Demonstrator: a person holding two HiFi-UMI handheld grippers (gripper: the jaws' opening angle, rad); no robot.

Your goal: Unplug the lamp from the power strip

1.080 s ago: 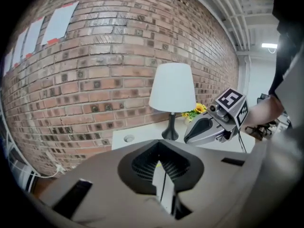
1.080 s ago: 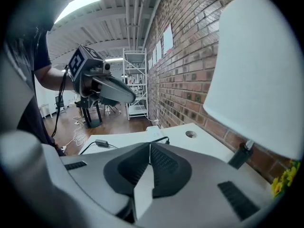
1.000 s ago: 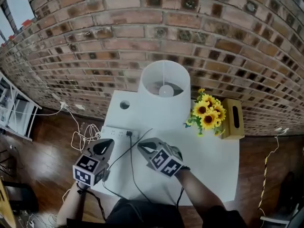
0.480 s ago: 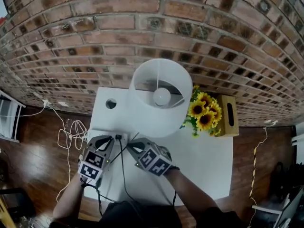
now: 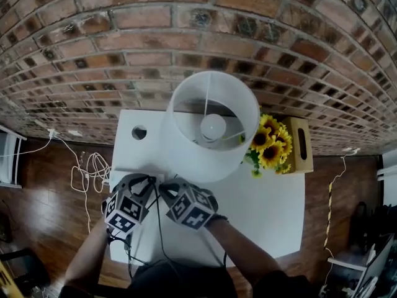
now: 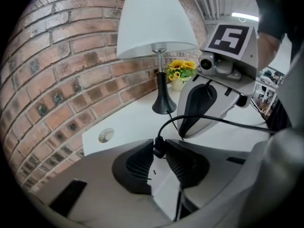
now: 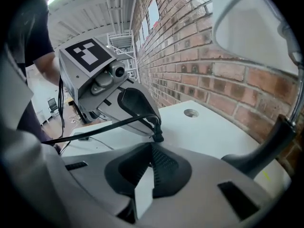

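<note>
Work has barely begun: the black plug [image 6: 158,145] sits in the white power strip [image 6: 164,189], near the desk [image 5: 273,210] edge at about 7 o'clock from the lamp [image 5: 214,126]. The left claw [image 6: 160,152] has just been spreading its jaws and straddles the plug without pinching it. The right claw [image 7: 151,148] is clenched on nothing, its tips just short of the plug. Gripping and pulling it free remain, I'd say. No brand or lettering is readable, only square black-and-white markers on the claws' cubes.
</note>
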